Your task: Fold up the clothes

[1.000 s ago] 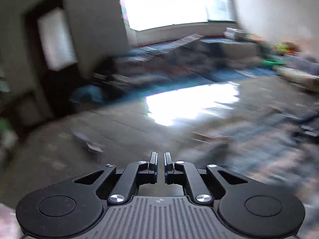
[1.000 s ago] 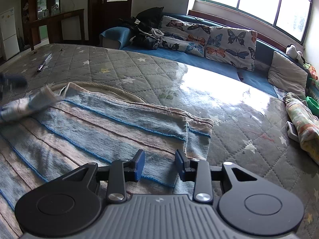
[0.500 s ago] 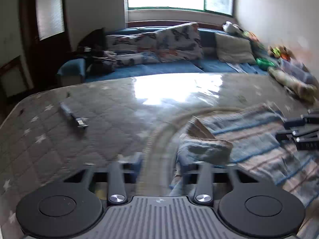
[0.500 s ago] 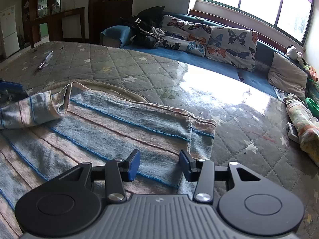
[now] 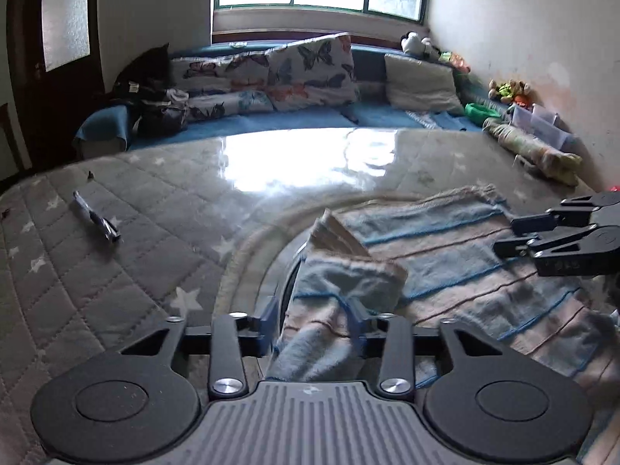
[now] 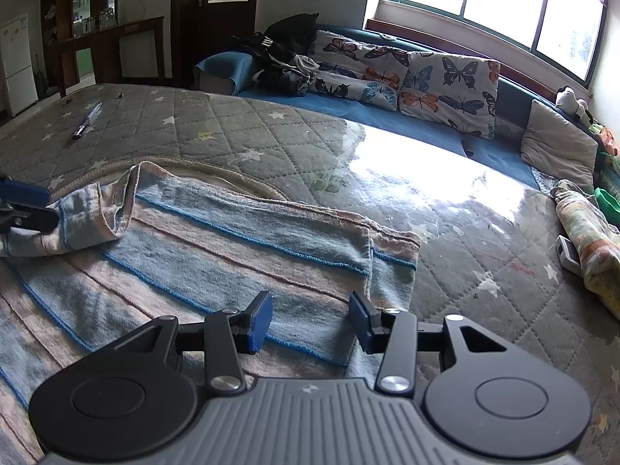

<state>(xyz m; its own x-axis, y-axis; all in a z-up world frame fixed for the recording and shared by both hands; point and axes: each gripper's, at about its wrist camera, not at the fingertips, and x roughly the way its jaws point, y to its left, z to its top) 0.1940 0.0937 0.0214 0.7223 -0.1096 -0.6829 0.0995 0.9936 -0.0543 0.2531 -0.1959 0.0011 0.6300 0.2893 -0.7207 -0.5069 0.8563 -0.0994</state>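
Note:
A blue and pink striped towel (image 6: 217, 248) lies spread on the grey quilted mattress (image 6: 248, 135); it also shows in the left wrist view (image 5: 457, 259). Its left corner is rolled over in a loose fold (image 5: 345, 283). My left gripper (image 5: 314, 323) is open, with that folded cloth lying between its fingers. It appears at the left edge of the right wrist view (image 6: 23, 197). My right gripper (image 6: 308, 319) is open and empty, low over the towel's near right part; it also shows in the left wrist view (image 5: 507, 238).
A pen (image 6: 87, 120) lies on the mattress at far left. Butterfly pillows (image 6: 449, 81), a grey cushion (image 6: 558, 143) and dark clothes (image 6: 283, 62) sit on the blue bench behind. A rolled blanket (image 6: 589, 240) and a small white device (image 6: 567, 252) lie at right.
My left gripper swung round to the towel, opened, and let the folded corner drop onto the cloth. My right gripper opened a little wider and stayed in place.

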